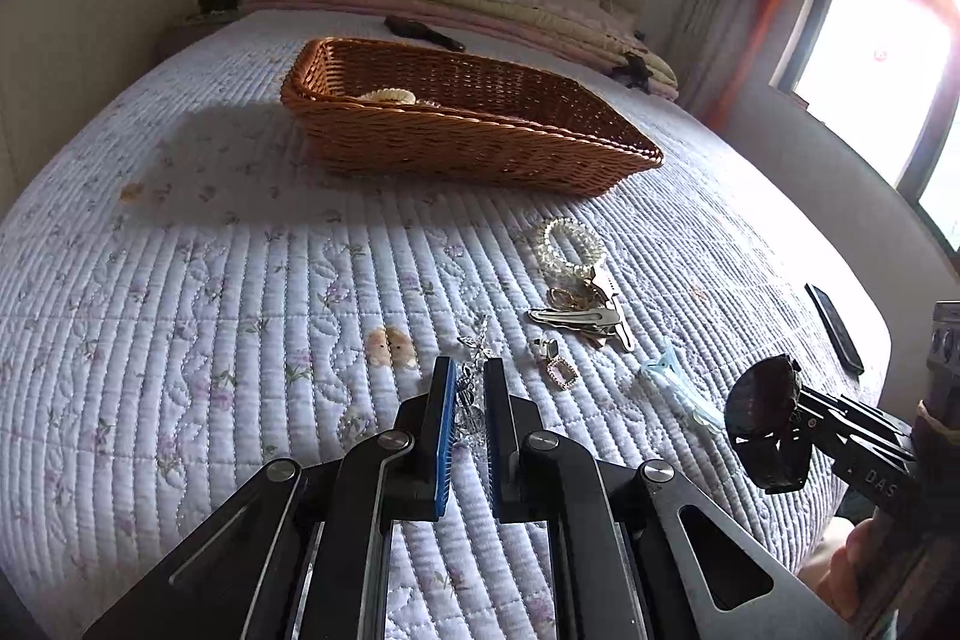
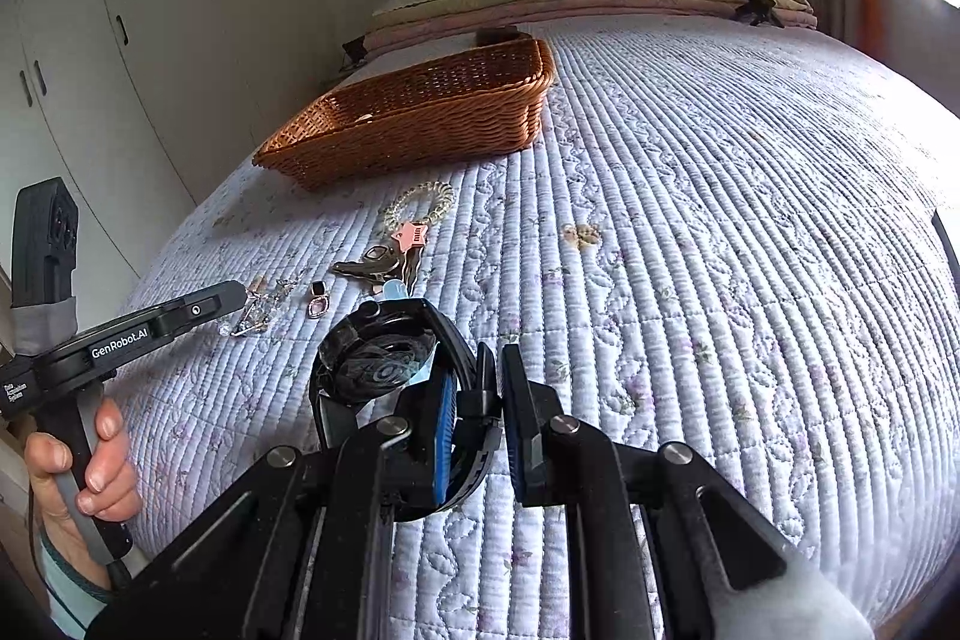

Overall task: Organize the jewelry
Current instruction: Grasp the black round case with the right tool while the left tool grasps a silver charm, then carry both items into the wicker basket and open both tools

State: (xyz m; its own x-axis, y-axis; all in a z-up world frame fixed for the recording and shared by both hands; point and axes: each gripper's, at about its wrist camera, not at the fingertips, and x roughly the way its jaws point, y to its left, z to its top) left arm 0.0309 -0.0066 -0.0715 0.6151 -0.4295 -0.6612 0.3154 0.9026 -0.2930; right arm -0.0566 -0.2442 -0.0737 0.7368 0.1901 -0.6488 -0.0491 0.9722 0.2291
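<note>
**Receptacle.** Wicker basket (image 1: pixel 456 124), on the quilted bedspread (image 1: pixel 210 310) toward the headboard. Contents visible over the rim: one cream beaded or coiled piece (image 1: pixel 390 95), with something small and pale beside it that cannot be made out. The rest of the basket floor is hidden by the near wall.

**In hand, left.** Left gripper (image 1: pixel 468 388), low over the quilt, fingers drawn in narrowly around a clear crystal ornament (image 1: pixel 471 400). Whether the pads actually press it cannot be told; the piece appears to rest on the bed.

**In hand, right.** Right gripper (image 2: pixel 495 400), fingers clamped on the band of a black watch (image 2: pixel 384 364), which is held clear of the quilt, well short of the basket.

**Loose on the bedspread, between grippers and basket:**
- clear beaded bracelet (image 1: pixel 567 244)
- pink star clip (image 2: pixel 410 235), just beside the bracelet
- silver hair clips (image 1: pixel 576 319) in a small heap with gold-toned pieces
- pink-stone earring (image 1: pixel 561 373), with a darker one near it
- pale blue claw clip (image 1: pixel 678 385)

**Other.** Dark phone-like slab (image 1: pixel 834 328) near the bed's edge; not judged part of the lot.

**Progress, as judged.** Early stage: few pieces deposited, two under grip or nearly so, at least five still awaiting transfer.
</note>
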